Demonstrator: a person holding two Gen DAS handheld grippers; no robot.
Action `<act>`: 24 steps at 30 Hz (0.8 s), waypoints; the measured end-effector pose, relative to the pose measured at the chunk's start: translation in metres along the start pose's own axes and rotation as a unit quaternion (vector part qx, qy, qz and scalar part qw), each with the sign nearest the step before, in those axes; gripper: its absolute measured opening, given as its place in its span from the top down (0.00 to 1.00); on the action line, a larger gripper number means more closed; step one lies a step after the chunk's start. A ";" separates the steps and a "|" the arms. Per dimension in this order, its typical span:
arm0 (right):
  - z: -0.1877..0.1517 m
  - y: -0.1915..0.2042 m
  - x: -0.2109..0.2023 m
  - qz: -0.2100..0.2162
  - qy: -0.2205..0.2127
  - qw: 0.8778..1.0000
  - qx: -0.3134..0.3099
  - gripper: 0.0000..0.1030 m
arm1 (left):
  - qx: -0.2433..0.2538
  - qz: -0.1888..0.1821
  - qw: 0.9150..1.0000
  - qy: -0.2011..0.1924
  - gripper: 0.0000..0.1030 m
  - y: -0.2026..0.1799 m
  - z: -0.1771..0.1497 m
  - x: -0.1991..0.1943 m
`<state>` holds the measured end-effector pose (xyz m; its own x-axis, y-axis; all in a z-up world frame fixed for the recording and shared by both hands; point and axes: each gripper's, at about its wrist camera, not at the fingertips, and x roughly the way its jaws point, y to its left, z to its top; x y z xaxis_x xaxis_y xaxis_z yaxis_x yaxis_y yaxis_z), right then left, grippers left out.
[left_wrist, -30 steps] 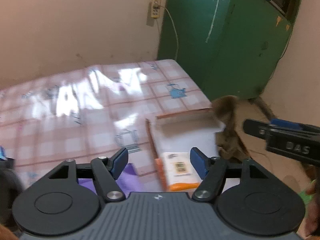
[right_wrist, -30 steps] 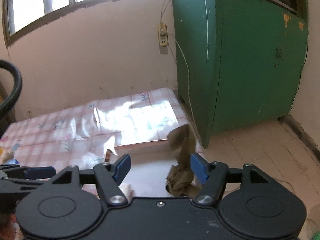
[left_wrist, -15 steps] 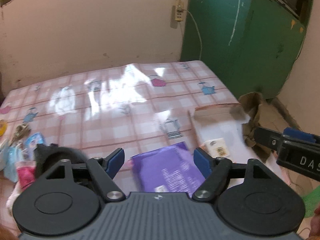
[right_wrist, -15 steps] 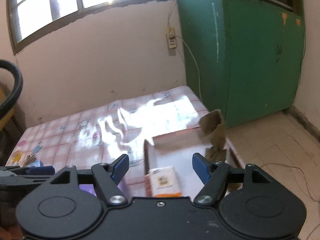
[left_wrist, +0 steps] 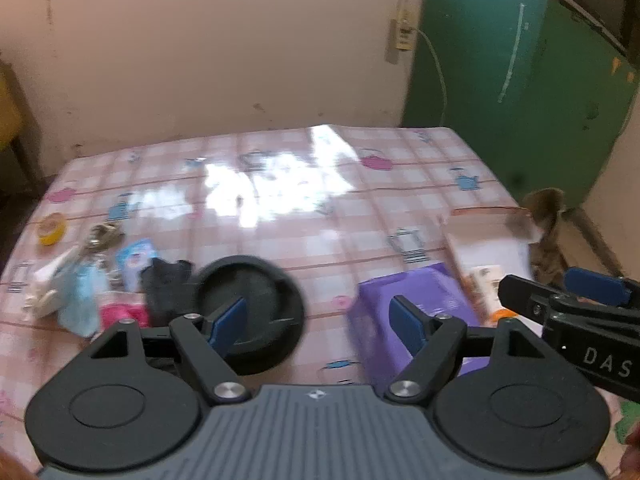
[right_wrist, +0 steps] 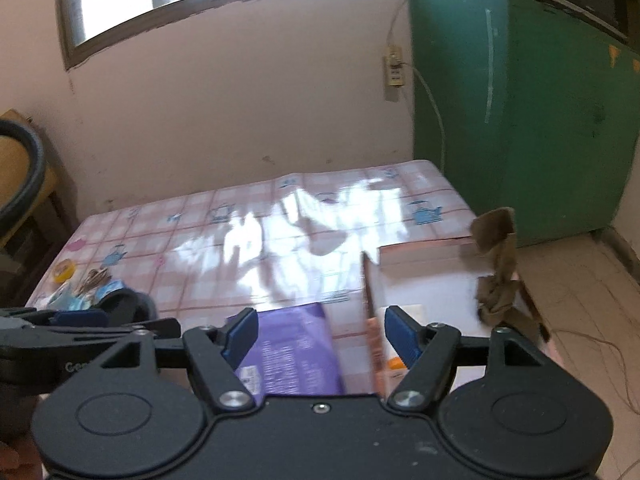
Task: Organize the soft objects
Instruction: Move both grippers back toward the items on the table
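We hold the left gripper (left_wrist: pixel 316 322) low in the centre of the left wrist view, its blue-padded jaws spread apart with nothing between them, above the pink checked tablecloth (left_wrist: pixel 280 200). Our right gripper (right_wrist: pixel 320 334) sits the same way at the bottom centre of the right wrist view, jaws released and empty; its black finger with a blue pad also pokes in at the right edge of the left view. Just past the left gripper's left pad lies a black round lid (left_wrist: pixel 250 312), and to its left, in the lower left of the frame, we see a small heap of soft things: a black cloth (left_wrist: pixel 164 284), a light blue cloth (left_wrist: pixel 78 292), a pink bundle (left_wrist: pixel 122 314) and a blue-and-white packet (left_wrist: pixel 134 258). Farther back near the left table edge sit a yellow tape roll (left_wrist: pixel 51 229) and a bunch of keys (left_wrist: pixel 102 236). A purple packet (right_wrist: pixel 290 350) lies flat between the right gripper's pads but below them, untouched. To the right of it stands an open cardboard box (right_wrist: pixel 436 276) holding an orange-and-white pack (left_wrist: pixel 486 290), with a brown rag (right_wrist: pixel 498 268) draped over its right rim. A green cabinet (right_wrist: pixel 540 120) fills the upper right.
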<state>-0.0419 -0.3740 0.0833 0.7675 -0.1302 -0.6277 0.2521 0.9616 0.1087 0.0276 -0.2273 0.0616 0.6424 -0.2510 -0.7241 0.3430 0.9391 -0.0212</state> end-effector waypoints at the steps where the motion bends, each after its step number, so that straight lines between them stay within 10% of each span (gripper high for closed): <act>1: -0.001 0.005 0.001 0.003 0.001 1.000 -0.002 0.20 | -0.001 0.004 1.000 -0.001 0.22 0.005 -0.001 -0.002; 24: -0.014 0.102 0.017 0.072 0.026 0.995 -0.069 0.20 | -0.060 0.059 0.996 0.000 0.22 0.090 -0.024 -0.021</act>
<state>-0.0116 -0.2748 0.0735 0.7570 0.0202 -0.6532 0.0555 0.9939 0.0951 0.0285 -0.1313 0.0587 0.6734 -0.1369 -0.7265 0.1802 0.9835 -0.0183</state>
